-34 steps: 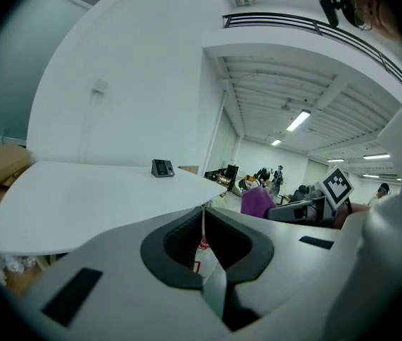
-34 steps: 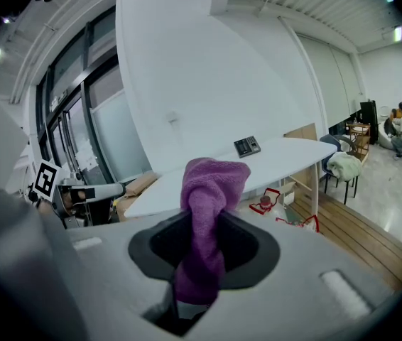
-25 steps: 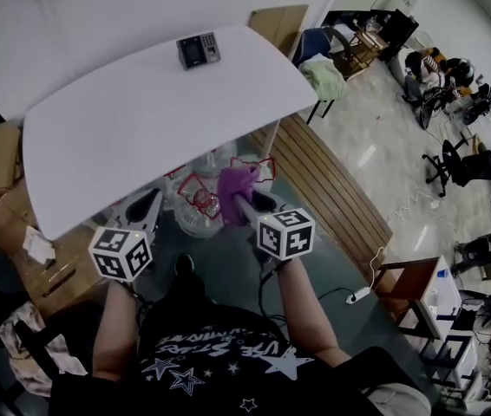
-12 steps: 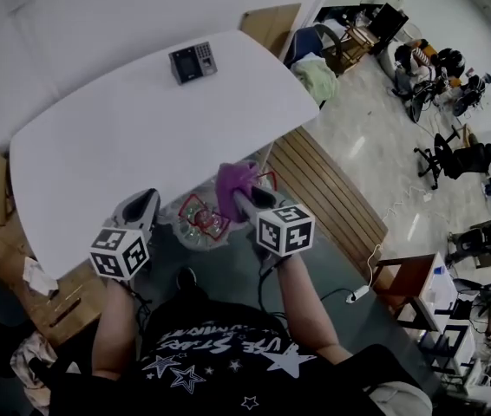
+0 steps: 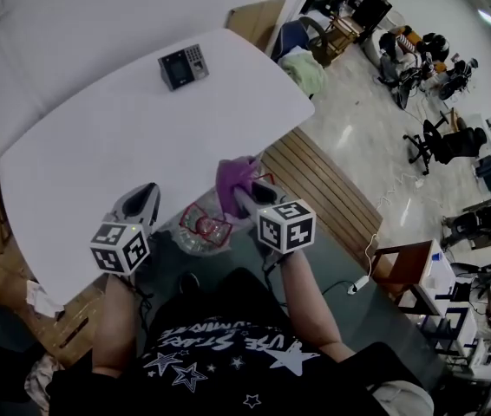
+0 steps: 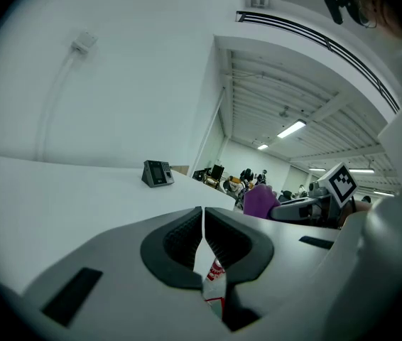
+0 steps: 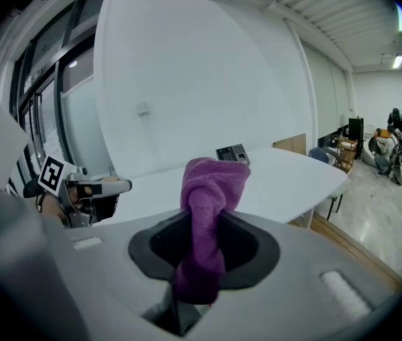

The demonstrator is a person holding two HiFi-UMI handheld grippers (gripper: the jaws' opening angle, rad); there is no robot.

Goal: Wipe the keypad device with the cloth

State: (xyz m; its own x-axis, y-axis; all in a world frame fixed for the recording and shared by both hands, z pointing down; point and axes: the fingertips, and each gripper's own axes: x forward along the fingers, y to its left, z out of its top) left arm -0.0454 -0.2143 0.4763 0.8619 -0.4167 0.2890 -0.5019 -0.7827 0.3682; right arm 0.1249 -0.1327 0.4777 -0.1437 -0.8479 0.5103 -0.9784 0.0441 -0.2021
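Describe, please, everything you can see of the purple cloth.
The cloth is purple and nubby, like soft microfibre, and bunched into an upright wad. The right gripper is shut on its middle, so its top bulges above the jaws and a tail hangs below. It is held in the air by the table's near edge.

The left tongs and the right tongs have been carried forward towards the worktop. The left tongs, earlier short of its near edge, are now seen over it. The purple cloth held in the right tongs has been brought up to the rim (the keypad device is thereby nearer).
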